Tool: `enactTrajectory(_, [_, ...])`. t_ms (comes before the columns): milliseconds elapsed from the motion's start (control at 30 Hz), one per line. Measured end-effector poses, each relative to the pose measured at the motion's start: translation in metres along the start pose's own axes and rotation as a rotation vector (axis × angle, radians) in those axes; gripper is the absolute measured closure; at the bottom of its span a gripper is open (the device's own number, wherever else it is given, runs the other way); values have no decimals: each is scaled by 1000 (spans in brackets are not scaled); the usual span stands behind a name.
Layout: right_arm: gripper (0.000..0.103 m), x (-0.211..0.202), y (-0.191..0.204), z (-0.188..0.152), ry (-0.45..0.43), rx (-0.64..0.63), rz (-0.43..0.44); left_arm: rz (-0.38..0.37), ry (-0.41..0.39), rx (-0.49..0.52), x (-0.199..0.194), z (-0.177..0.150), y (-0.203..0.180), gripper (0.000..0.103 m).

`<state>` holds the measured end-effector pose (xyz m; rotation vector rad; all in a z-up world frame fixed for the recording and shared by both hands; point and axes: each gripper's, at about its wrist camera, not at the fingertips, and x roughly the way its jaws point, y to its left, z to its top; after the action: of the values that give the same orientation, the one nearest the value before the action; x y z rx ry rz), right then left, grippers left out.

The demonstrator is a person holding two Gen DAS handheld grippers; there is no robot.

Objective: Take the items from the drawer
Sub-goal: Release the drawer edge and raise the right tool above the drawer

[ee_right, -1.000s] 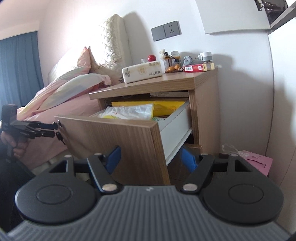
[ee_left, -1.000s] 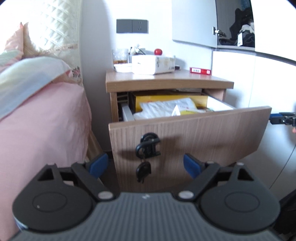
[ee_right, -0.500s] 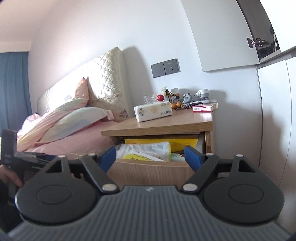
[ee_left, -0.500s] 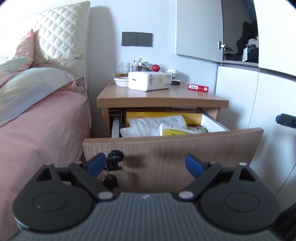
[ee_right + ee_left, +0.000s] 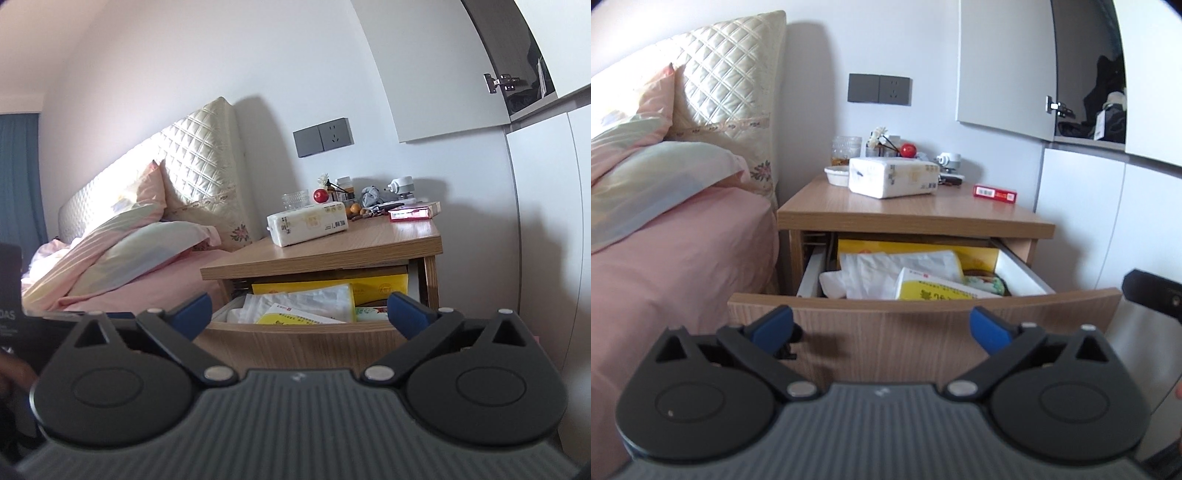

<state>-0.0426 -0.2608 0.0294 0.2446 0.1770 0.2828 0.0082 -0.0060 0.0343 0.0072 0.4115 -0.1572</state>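
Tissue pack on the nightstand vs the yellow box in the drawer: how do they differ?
The tissue pack lies on top of the nightstand; the yellow box lies inside the open drawer. The tissue pack is white and soft-wrapped; the yellow box is rigid with printed characters. The pack is fully exposed; the box is partly hidden behind the drawer front. Neither is gripped.

Before you: light woodgrain drawer (image 5: 923, 332), yellow box (image 5: 938, 293) with white top inside it, white plastic bag (image 5: 886, 269), cream diamond-quilted headboard (image 5: 731, 74), pink bedsheet (image 5: 683, 258), red packet (image 5: 994, 192), your blue-tipped black left gripper (image 5: 882, 326).
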Motion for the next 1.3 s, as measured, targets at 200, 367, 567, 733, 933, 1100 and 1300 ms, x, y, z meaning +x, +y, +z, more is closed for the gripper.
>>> enactTrajectory(200, [0, 14, 7, -3, 6, 33, -32, 46, -15, 9, 8, -7, 3, 0])
enactTrajectory(367, [0, 25, 15, -6, 26, 12, -13, 57, -22, -11, 11, -9, 9, 0])
enactTrajectory(567, [0, 29, 19, -8, 46, -8, -8, 46, -22, -14, 11, -11, 13, 0])
enactTrajectory(733, [0, 27, 19, -9, 43, -8, -14, 39, -13, -19, 10, -12, 14, 0])
enactTrajectory(933, [0, 26, 18, -8, 44, -9, -7, 38, -8, -14, 9, -15, 14, 0])
enactTrajectory(1100, [0, 24, 20, -9, 41, -12, 14, 35, -9, -12, 8, -15, 15, 0])
enactTrajectory(1300, [0, 19, 15, 0, 21, -17, 47, 32, -18, -24, 4, -15, 18, 0])
